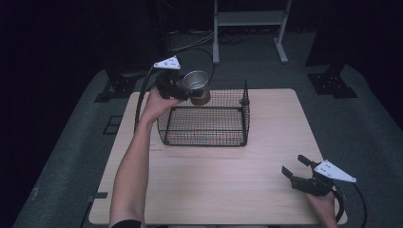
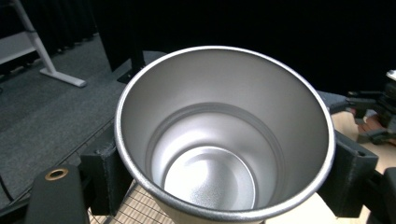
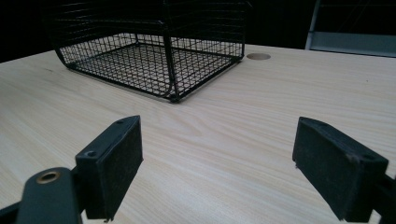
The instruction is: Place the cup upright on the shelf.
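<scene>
Lit from above, with the pale wooden table [image 1: 223, 166] bright against a near-black room. Soft sheen, no hard glare, inside the brushed steel cup [image 2: 224, 140]. Faint shadow under the black wire basket [image 3: 154, 56]. Slight softness on the near black jaws in the right gripper view; some grain in dark areas.

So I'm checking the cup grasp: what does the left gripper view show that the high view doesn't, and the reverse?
Left gripper view alone: the cup's bare, empty inside, down to its bottom. High view alone: the whole table, the person's forearm, and the left claw holding the cup over the basket's far left corner. Both: the cup, basket mesh, and the right claw.
</scene>
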